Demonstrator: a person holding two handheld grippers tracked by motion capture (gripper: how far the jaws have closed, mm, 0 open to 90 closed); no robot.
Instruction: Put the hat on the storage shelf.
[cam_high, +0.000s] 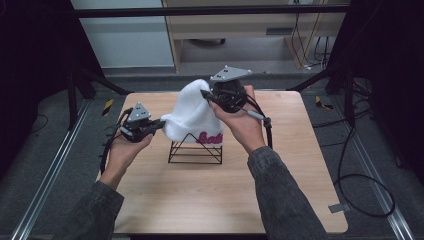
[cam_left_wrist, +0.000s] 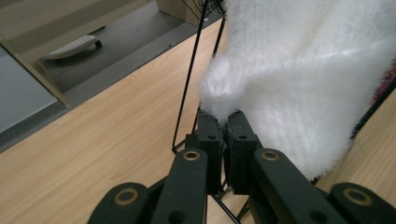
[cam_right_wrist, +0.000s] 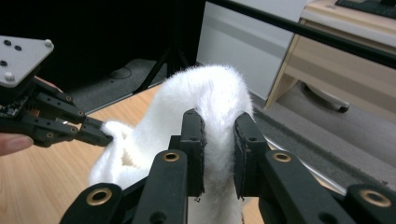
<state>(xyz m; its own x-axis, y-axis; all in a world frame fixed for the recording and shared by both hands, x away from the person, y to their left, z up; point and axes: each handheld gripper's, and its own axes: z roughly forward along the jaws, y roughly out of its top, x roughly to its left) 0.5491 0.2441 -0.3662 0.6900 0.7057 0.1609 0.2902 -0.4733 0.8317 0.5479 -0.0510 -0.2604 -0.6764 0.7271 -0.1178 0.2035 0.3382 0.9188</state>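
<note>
A white fluffy knit hat with pink lettering hangs over a black wire stand at the middle of the table. My left gripper is shut on the hat's left edge; in the left gripper view the jaws pinch a tuft of the hat beside the stand's thin rods. My right gripper is shut on the hat's top; in the right gripper view a thick fold of the hat fills the gap between the pads. The left gripper also appears there, clamped on the hat's edge.
The wooden table has bare room in front of the stand and at both sides. Dark frame legs stand at the back corners. A wooden cabinet and cables lie beyond and to the right on the grey floor.
</note>
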